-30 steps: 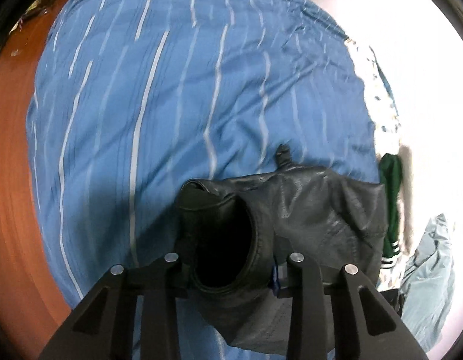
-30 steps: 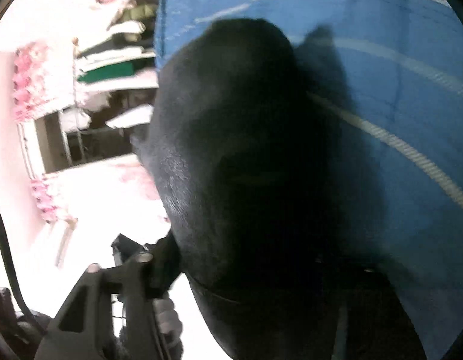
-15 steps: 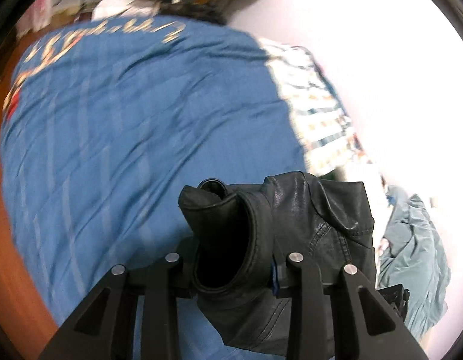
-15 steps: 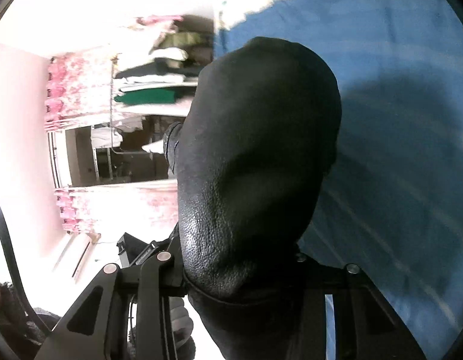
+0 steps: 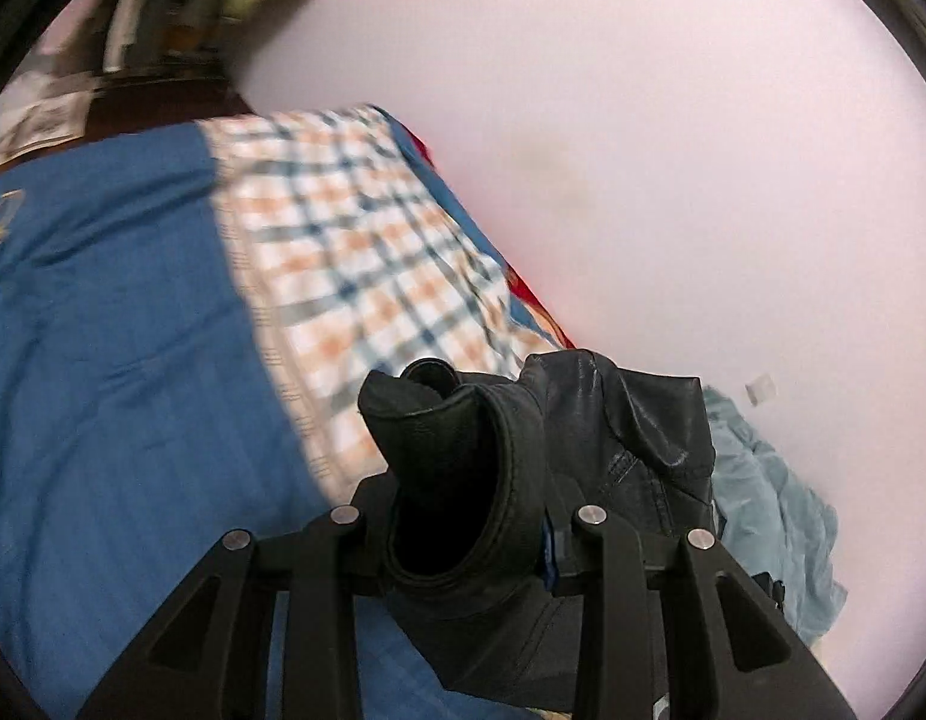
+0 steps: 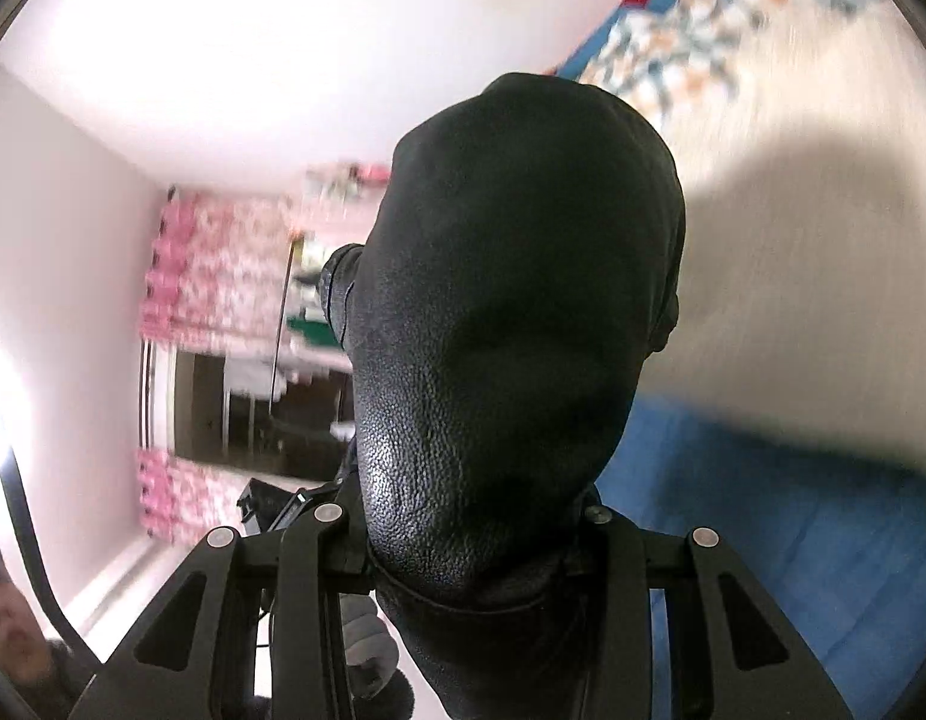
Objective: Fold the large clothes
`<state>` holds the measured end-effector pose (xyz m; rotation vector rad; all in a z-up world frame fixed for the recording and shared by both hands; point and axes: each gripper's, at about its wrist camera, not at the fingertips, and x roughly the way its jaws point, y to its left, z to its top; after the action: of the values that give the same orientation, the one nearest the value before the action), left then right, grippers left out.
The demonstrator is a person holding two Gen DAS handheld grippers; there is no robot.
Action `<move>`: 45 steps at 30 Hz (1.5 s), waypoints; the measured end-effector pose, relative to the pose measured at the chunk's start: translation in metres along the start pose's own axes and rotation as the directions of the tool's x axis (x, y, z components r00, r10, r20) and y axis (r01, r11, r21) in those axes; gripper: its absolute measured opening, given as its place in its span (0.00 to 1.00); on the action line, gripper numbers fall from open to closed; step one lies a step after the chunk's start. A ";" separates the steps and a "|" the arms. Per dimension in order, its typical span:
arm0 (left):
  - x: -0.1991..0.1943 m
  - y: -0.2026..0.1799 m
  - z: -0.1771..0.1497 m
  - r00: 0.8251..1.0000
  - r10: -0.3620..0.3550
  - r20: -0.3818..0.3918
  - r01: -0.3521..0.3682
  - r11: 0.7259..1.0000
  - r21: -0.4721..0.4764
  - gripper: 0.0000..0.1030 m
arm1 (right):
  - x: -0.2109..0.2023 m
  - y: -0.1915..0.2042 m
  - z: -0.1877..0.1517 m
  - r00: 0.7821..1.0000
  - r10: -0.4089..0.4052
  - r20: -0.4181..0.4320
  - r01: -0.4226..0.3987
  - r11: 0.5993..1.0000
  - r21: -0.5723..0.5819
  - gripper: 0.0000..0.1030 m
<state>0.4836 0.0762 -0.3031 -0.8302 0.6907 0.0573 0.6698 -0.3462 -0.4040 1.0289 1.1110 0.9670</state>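
A black leather jacket [image 5: 631, 456] is held up in the air by both grippers above a bed. My left gripper [image 5: 463, 540] is shut on a bunched, rolled edge of the jacket; the rest of the garment hangs off to the right. My right gripper [image 6: 463, 534] is shut on another part of the same jacket [image 6: 511, 312], which bulges up in front of the lens and hides most of the view. The fingertips of both grippers are buried in the leather.
A blue bedspread [image 5: 103, 360] lies below, with a checked cloth [image 5: 355, 240] at its far end by a pale wall [image 5: 643, 120]. A light blue garment [image 5: 769, 516] lies at the right. Pink curtains [image 6: 205, 276] and a person's face [image 6: 13, 642] show at the left.
Both grippers have lifted and tilted up with the jacket. The views have swung from the blue bedspread toward the checked cloth, the wall and the window.
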 end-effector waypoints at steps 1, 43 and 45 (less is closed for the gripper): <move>0.019 -0.004 -0.002 1.000 -0.007 -0.020 0.007 1.000 0.008 0.28 | -0.008 -0.010 0.018 1.000 -0.005 0.015 0.005 1.000 0.011 0.40; -0.048 -0.094 -0.082 0.929 0.369 -0.026 -0.222 0.611 0.760 0.99 | -0.002 0.159 -0.175 0.039 -0.949 0.312 0.993 0.071 0.095 0.85; -0.090 -0.102 -0.082 0.938 0.345 -0.039 -0.194 0.613 0.766 0.99 | -0.009 0.195 -0.204 0.043 -0.944 0.328 0.989 0.087 0.120 0.85</move>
<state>0.3998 -0.0319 -0.2221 0.1007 0.9186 -0.0380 0.4504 -0.2769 -0.2399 0.0481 1.0947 -0.3288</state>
